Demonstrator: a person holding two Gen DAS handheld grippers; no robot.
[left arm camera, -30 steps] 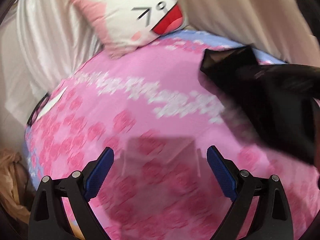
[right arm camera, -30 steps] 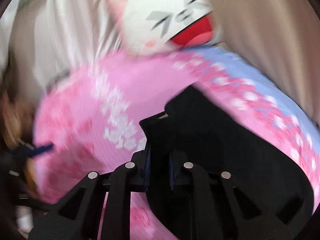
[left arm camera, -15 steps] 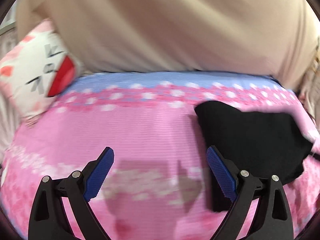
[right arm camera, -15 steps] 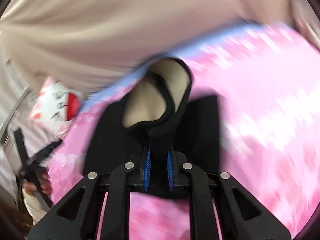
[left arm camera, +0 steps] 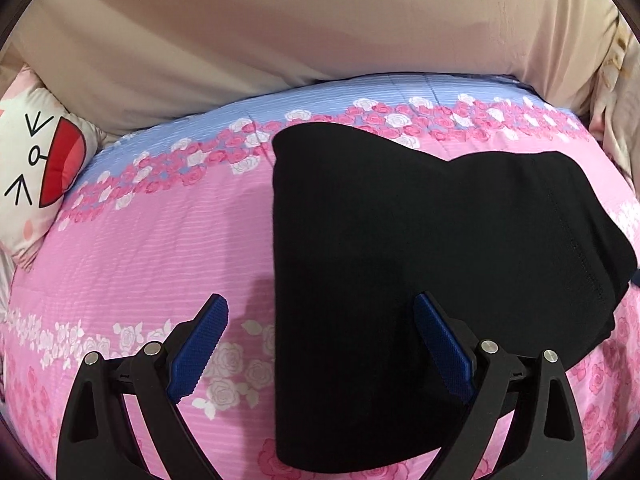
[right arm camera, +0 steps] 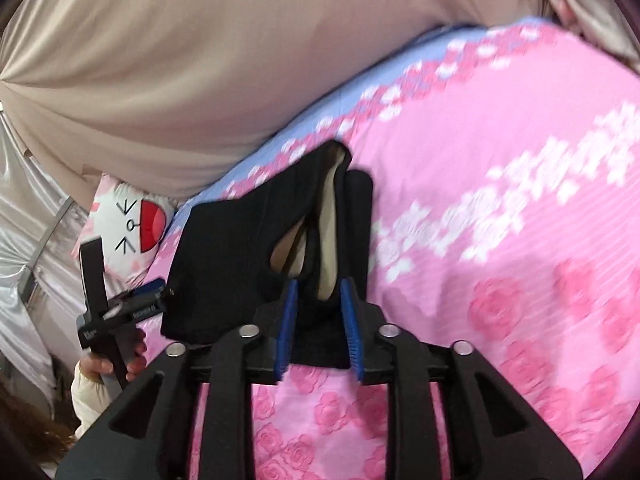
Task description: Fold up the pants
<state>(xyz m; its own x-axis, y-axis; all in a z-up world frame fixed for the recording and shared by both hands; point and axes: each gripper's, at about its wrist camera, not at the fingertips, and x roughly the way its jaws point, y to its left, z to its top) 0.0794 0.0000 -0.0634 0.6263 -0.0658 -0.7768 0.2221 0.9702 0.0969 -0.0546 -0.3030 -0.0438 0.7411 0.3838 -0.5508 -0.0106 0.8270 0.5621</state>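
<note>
The black pants [left arm camera: 420, 248] lie folded on the pink rose-print bedspread [left arm camera: 160, 248]. My left gripper [left arm camera: 320, 344] is open and empty, hovering over the pants' near left edge, one finger over the bedspread and the other over the cloth. In the right wrist view my right gripper [right arm camera: 318, 320] has its jaws partly apart with a bunched edge of the pants [right arm camera: 248, 256] between the blue pads [right arm camera: 288, 320]; whether they still pinch it is unclear. The left gripper also shows in the right wrist view [right arm camera: 120, 312], held in a hand at the pants' far side.
A white and pink cat-face pillow [left arm camera: 36, 172] lies at the left end of the bed. A beige padded headboard [left arm camera: 300, 28] rises behind the bedspread. Shiny white curtain fabric [right arm camera: 28, 248] hangs at the left.
The left gripper swung right until it hovered over the folded pants. The right gripper lowered its pants edge onto the bed, and its jaws have parted from tightly shut.
</note>
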